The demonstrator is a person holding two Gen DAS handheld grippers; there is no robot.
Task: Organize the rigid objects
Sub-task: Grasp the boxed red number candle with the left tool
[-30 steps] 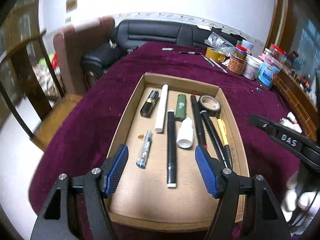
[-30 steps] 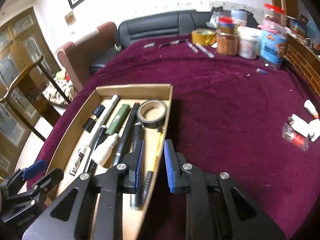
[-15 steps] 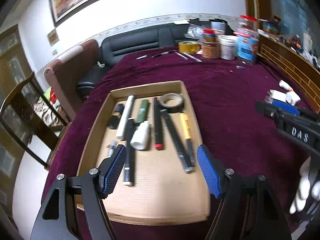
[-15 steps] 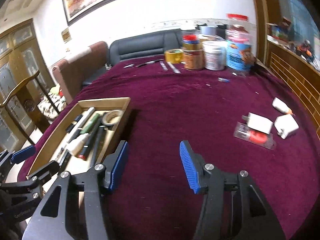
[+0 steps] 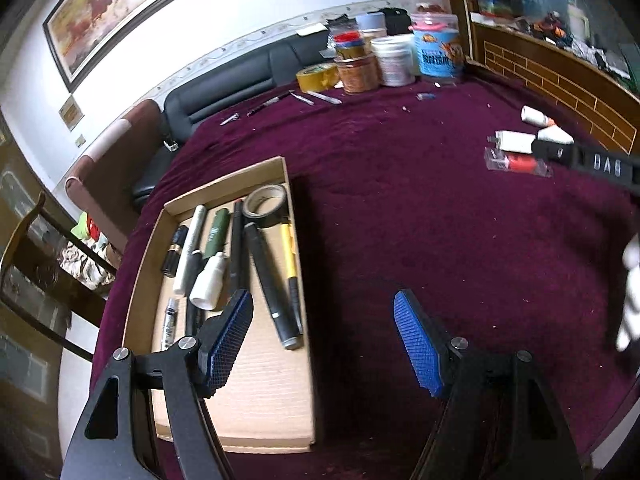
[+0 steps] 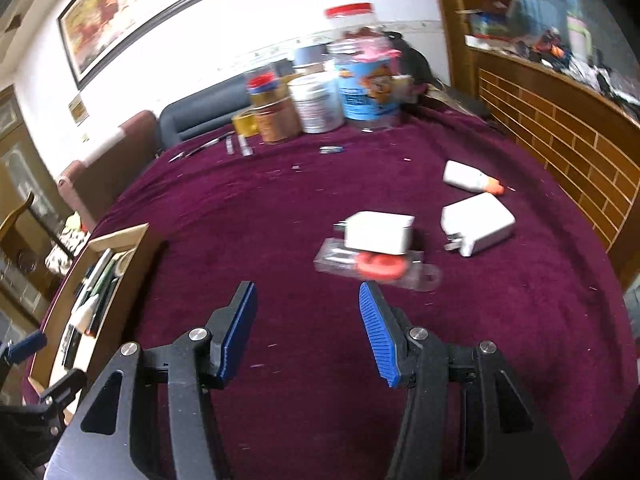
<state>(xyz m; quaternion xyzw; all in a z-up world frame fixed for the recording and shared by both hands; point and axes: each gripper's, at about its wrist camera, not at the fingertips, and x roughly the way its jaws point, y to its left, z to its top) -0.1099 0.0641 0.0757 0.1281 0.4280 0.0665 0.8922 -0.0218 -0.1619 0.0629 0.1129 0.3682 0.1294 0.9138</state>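
**Reaching for the loose items beyond the tray**

Burgundy cloth covered the table (image 6: 248, 220), and on it the things you had yet to sort lay well apart from the cardboard tray (image 5: 280, 380). In your right wrist view, a clear packet with a red piece inside (image 6: 374, 266) sat at about one o'clock from your right gripper (image 6: 308, 332), with a white charger (image 6: 378, 232) resting against its far edge. A second white adapter (image 6: 478, 222) lay just beside that at two o'clock, and a small white bottle with an orange tip (image 6: 468, 178) lay beyond it.

Your right gripper was spread wide and held nothing, hanging short of the packet. Your left gripper (image 5: 324, 340) was likewise wide apart and empty, straddling the tray's right wall. The tray already held pens, markers, a black tape roll (image 5: 266, 206) and a white dropper bottle (image 5: 210, 280), lined up at ten to eleven o'clock in the left wrist view.

You appeared to be between placements, fetching the next piece. The next move called for carrying the right gripper forward to the packet or charger, lowering the fingers either side, and closing squarely. The packet looked thin and flat, so a grip across its edges might slip. Jars (image 6: 320, 100) crowded the far edge at twelve o'clock.
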